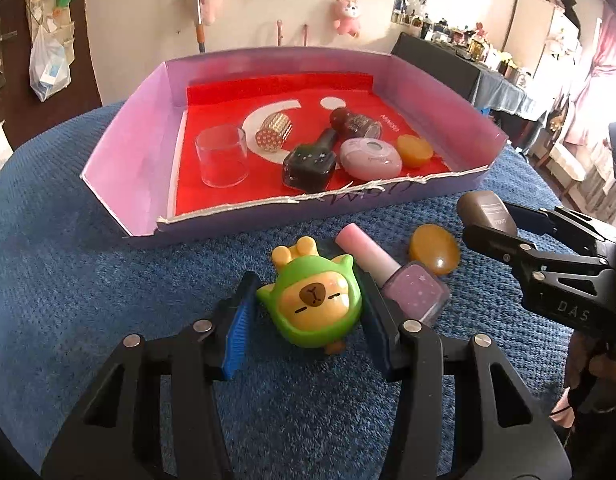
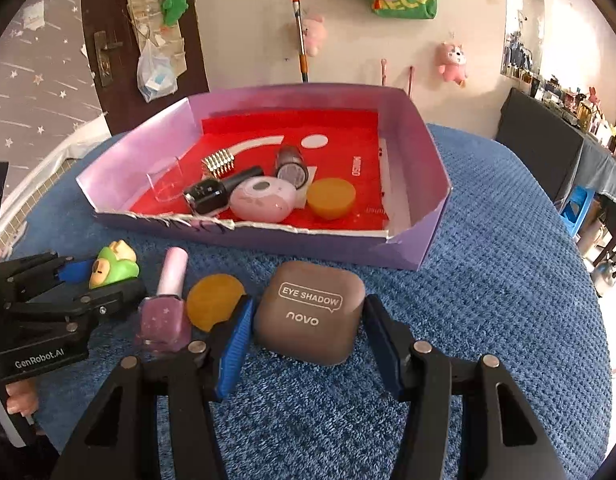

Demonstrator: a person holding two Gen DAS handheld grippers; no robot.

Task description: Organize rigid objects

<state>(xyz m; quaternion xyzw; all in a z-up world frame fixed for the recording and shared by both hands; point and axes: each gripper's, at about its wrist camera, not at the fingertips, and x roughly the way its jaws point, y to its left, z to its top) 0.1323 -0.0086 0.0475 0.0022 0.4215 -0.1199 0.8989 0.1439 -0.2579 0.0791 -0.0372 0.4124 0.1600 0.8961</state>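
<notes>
My left gripper [image 1: 308, 286] is shut on a green-hooded capybara toy [image 1: 312, 308] that lies on the blue cloth. Its blue pads press the toy's two sides. Right of the toy lie a pink nail polish bottle [image 1: 392, 272] and an amber disc [image 1: 434, 250]. My right gripper [image 2: 310, 308] is shut on a brown eye shadow case [image 2: 308, 316], which also rests on the cloth. The amber disc [image 2: 213, 302] touches that gripper's left finger. Behind stands a purple box [image 1: 123, 152] with a red floor. It holds a clear cup [image 1: 221, 156], a studded gold cylinder [image 1: 273, 134], two dark bottles, a pink oval compact [image 1: 370, 158] and another amber disc [image 1: 414, 150].
A blue textured cloth [image 1: 87, 300] covers the round table, whose edge curves down at the right [image 2: 588, 320]. The box's torn front wall [image 2: 267, 236] is low. A dark chair [image 2: 540, 160] and a cluttered shelf stand beyond. A person's fingers [image 2: 21, 400] hold the left gripper's handle.
</notes>
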